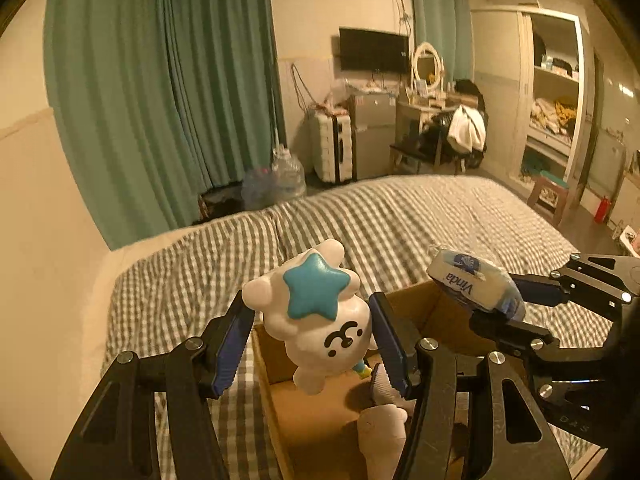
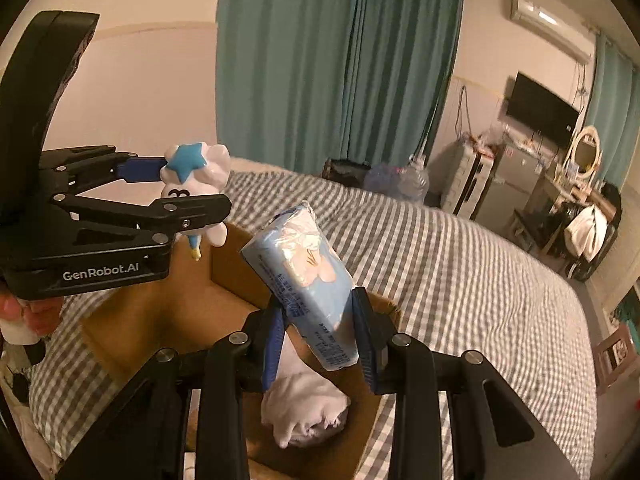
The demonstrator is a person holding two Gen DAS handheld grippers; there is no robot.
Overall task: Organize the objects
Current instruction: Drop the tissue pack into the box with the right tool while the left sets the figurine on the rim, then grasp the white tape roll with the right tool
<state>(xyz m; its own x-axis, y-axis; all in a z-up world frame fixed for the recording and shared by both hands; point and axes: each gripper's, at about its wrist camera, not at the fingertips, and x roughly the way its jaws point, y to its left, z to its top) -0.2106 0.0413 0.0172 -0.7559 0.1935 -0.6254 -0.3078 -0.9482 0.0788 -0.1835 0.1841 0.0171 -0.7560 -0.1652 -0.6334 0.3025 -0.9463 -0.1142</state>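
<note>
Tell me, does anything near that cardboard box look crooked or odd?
Only slightly. The tissue pack sits tilted in the right gripper, and the white star toy hangs askew in the left gripper. Both are above the cardboard box; nothing looks spilled or damaged.

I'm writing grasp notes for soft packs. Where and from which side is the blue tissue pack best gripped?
Across its narrow width, near one end, as the right gripper does now: fingers on the two long side faces of the tissue pack, coming in along its length. Those faces are flat and parallel; the broad printed face looks too wide. The pack hangs above the cardboard box.
</note>
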